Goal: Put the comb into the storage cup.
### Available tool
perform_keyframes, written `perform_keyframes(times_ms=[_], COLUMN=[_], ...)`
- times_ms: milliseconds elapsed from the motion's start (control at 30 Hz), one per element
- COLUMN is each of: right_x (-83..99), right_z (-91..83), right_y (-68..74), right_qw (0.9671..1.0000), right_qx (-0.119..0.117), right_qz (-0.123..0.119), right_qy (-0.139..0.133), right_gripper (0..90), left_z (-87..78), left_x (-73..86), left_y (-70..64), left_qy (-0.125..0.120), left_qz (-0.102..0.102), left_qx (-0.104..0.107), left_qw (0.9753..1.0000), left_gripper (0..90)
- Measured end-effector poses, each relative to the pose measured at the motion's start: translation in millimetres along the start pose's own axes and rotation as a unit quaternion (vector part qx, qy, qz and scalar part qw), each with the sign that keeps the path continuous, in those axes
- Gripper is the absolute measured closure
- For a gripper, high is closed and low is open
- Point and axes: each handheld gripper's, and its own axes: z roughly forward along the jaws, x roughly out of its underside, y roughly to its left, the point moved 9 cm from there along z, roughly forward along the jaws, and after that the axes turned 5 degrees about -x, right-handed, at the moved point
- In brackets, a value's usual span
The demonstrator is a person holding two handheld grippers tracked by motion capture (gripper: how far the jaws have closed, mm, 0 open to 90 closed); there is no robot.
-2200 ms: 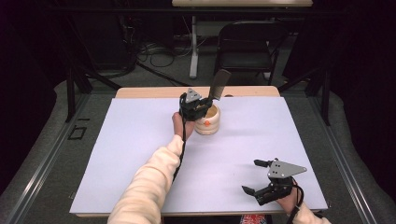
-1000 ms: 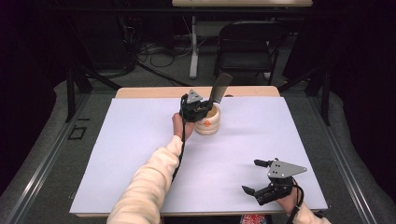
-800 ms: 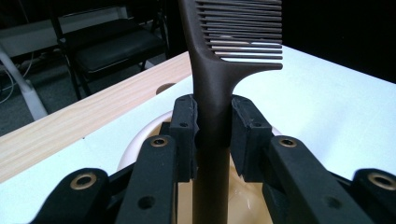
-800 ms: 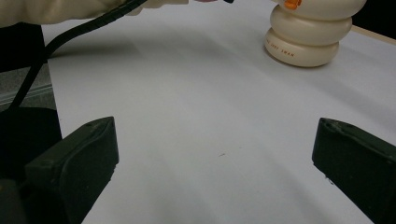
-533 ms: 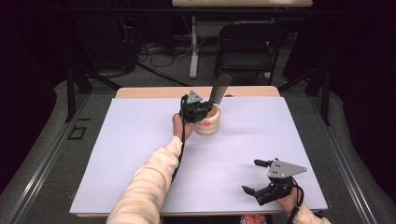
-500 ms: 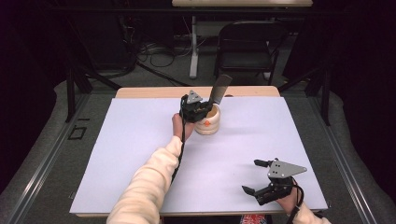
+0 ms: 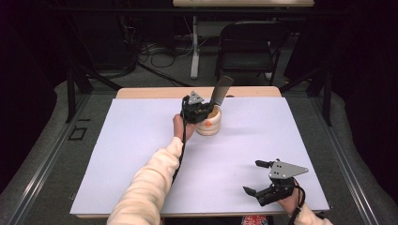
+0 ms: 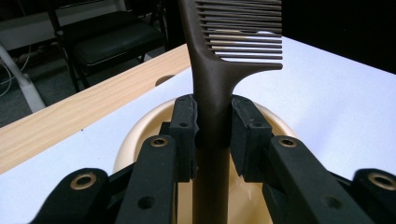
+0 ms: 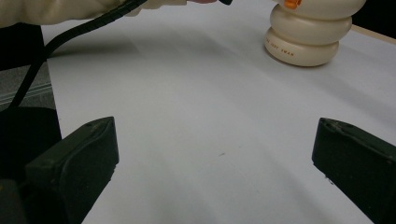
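Where overhead blurs, comb point(image 8: 212, 121) handle between left hand-held gripper point(image 8: 213, 122) jaws.

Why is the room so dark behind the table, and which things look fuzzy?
High view: light falls on the white table cover while the room behind stays dim. Left gripper view: the comb is sharp, the chair behind soft. Right gripper view: the near jaws are fuzzy, the cream cup clearer.
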Motion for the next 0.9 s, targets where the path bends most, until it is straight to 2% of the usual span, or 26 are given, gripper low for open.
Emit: perform_keyframes(times_ms=[633, 900], right_x=[0.1, 0.1], right_z=[-0.1, 0.2], right_y=[-0.1, -0.7], right_qw=[1.0, 1.0], right_qx=[0.001, 0.001], right_qz=[0.0, -0.002], right_qy=[0.001, 0.001], right_gripper=[0.1, 0.2], left_z=[0.6, 0.3], left_x=[1.5, 0.7], left_y=[-0.7, -1.6], left_qy=[0.009, 0.012], left_qz=[0.004, 0.012], left_qx=[0.001, 0.001], left_qw=[0.9999, 0.9999], left_gripper=[72.5, 72.2])
